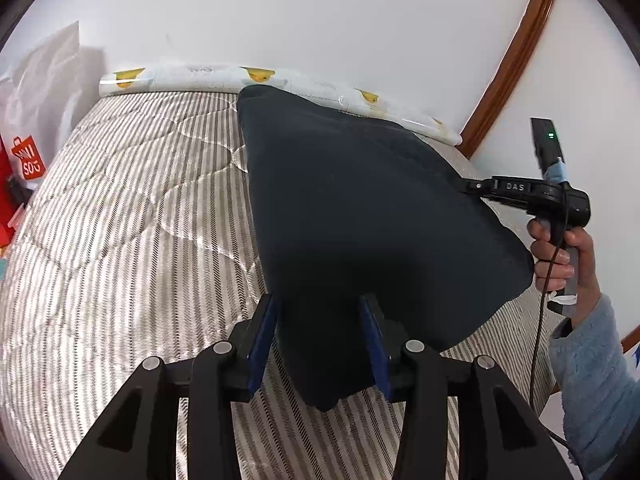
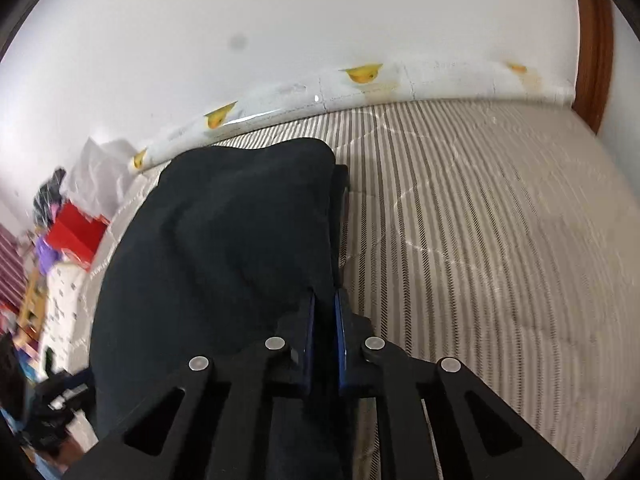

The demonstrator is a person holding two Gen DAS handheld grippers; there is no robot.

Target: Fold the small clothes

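**Dark garment held up over striped mattress, one gripper at each side**

Dark navy garment (image 1: pixel 360 216) lifted above the striped quilted mattress (image 1: pixel 132 216), stretched between both grippers and hanging toward the right half of the bed in the left wrist view. Left gripper (image 1: pixel 320 344) at the near lower edge of the cloth, fingers (image 1: pixel 262 344) fairly wide apart with a thick fold of fabric bunched between them; whether the pads actually press the cloth cannot be told. Right gripper (image 2: pixel 324 336) with fingers nearly together, clamped on a thin edge of the garment (image 2: pixel 224 264); seen from the left wrist view (image 1: pixel 476 186) biting the cloth's right-hand edge, held by the right hand (image 1: pixel 560 256) in a fluffy blue sleeve (image 1: pixel 592 380).

Open striped mattress to the left of the cloth in the left wrist view, and to the right of it in the right wrist view (image 2: pixel 480 240). Far edge of the bed closed off by a white wall (image 1: pixel 320 12), with a strip of duck-printed plastic sheet (image 1: pixel 192 76) running along the joint. Wooden door trim (image 1: pixel 516 52) at the far right corner. Red shopping bag (image 1: pixel 24 168) and white bag (image 1: pixel 44 80) beside the bed's left edge; blurred clutter (image 2: pixel 48 272) at that side in the right wrist view.
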